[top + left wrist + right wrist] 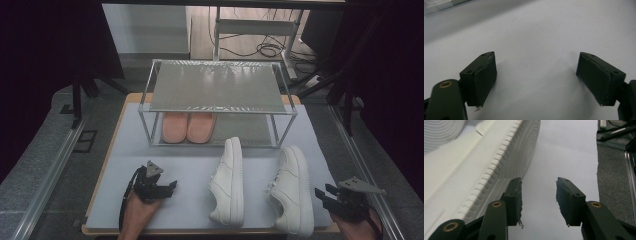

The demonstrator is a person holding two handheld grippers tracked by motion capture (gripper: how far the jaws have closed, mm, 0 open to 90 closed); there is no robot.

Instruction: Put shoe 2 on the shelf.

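Two white sneakers lie on the white mat, one near the middle and one to its right. My right gripper is at the front right corner, just right of the right sneaker. In the right gripper view its jaws stand apart with nothing between them, and that sneaker's ribbed sole runs along the left jaw. My left gripper rests at the front left, open, with bare mat between its jaws.
A two-tier metal shoe rack stands at the back of the table, with a pair of pink slippers on its lower shelf. Grey floor and a rail lie past the mat's right edge.
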